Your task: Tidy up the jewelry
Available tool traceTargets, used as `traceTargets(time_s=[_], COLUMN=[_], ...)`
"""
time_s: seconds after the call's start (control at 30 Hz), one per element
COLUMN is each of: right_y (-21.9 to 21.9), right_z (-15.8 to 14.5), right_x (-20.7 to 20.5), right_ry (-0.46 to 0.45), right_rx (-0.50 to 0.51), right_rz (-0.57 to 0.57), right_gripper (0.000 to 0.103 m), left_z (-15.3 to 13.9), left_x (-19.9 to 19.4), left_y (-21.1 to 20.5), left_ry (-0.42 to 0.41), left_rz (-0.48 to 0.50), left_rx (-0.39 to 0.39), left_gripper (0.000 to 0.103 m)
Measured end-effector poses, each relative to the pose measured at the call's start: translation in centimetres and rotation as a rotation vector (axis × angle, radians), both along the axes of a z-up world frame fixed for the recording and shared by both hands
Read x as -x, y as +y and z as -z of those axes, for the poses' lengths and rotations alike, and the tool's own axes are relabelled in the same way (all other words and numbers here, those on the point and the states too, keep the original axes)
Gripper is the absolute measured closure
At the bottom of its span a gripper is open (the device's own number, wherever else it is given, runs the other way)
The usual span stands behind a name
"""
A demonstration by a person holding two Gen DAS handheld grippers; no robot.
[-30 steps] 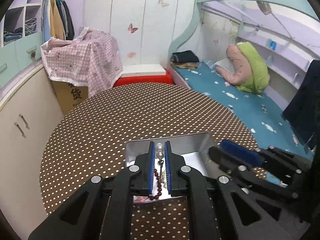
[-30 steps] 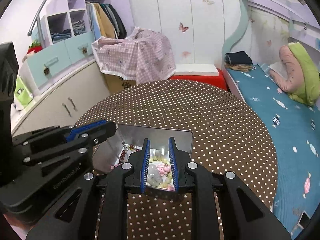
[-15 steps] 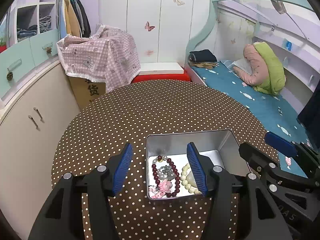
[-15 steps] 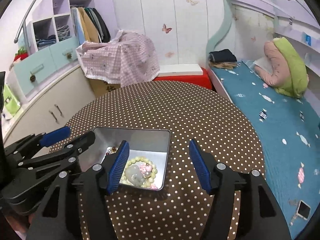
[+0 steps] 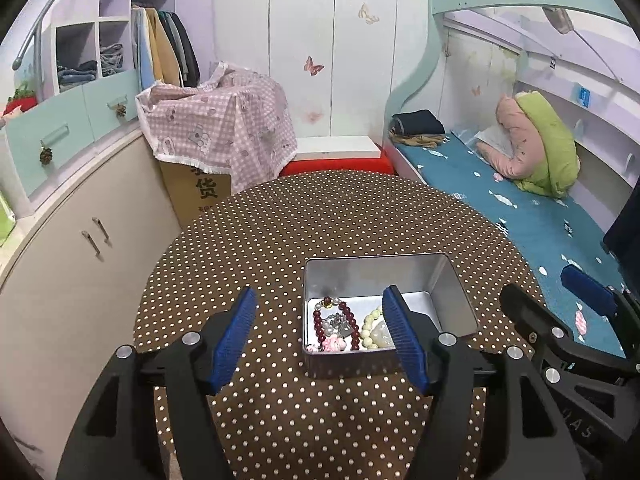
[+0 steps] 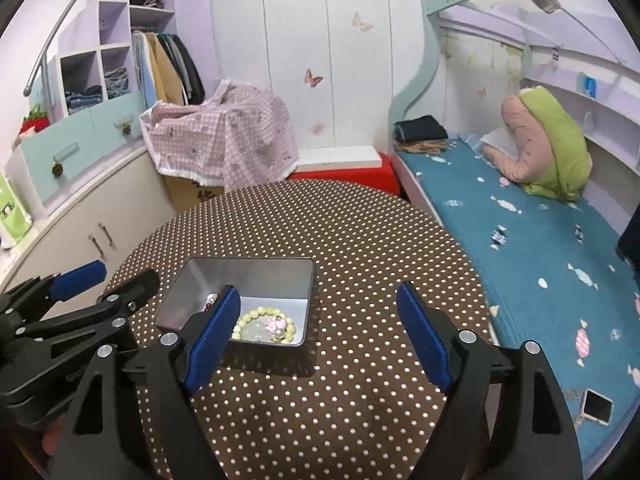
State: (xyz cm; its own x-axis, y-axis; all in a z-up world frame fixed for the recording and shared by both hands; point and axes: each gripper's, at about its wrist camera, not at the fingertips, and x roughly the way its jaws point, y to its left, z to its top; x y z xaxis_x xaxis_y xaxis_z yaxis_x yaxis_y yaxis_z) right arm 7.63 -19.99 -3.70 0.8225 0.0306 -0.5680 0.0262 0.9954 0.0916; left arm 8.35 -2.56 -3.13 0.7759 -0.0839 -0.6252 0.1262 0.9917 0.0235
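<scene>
Left wrist view shows the metal tin (image 5: 448, 280) just ahead of my left gripper (image 5: 320, 314), holding a dark red bead bracelet (image 5: 318, 322), a pale yellow bead bracelet (image 5: 370, 326) and a pink charm (image 5: 335, 345). My left gripper's jaws are spread wide and empty above the polka-dot table (image 5: 320, 220). My right gripper (image 6: 318, 306), right of the tin, also gapes wide, holding nothing.

A brushed, matt silver metal tin (image 5: 448, 280) sits on a brown polka-dot tablecloth (image 5: 320, 216) with a faint sheen. Inside lie glossy dark-red beads (image 5: 318, 322) and smooth, pale yellow-green beads (image 6: 264, 312). Both grippers are matt black plastic, their pads (image 5: 234, 338) ribbed blue rubber.
</scene>
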Motion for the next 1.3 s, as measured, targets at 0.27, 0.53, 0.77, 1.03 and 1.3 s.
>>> traceTargets(time_s=[0.27, 0.53, 0.77, 1.03, 1.3], right_y=[-0.5, -0.7, -0.6, -0.3, 0.1], right_z=[-1.1, -1.4, -1.5, -1.8, -2.1], right_x=[2.6, 3.8, 4.2, 4.3, 4.4], right_ry=[-0.029, -0.035, -0.034, -0.032, -0.031], right_rx=[0.006, 0.014, 0.022, 0.027, 0.033], right_rz=[0.023, 0.028, 0.024, 0.024, 0.020], right_gripper=[0.023, 0.023, 0.023, 0.023, 0.023], left_z=[-1.3, -1.7, -1.8, -1.6, -1.6], left_x=[2.5, 3.7, 4.2, 4.4, 4.5], left_y=[0.3, 0.2, 0.0, 0.0, 0.0], left_ry=[-0.036, -0.045, -0.052, -0.050, -0.047], left_rz=[-0.031, -0.037, -0.034, -0.030, -0.026], left_rx=[0.001, -0.008, -0.015, -0.019, -0.020], left_gripper=[0.033, 0.032, 0.033, 0.032, 0.033])
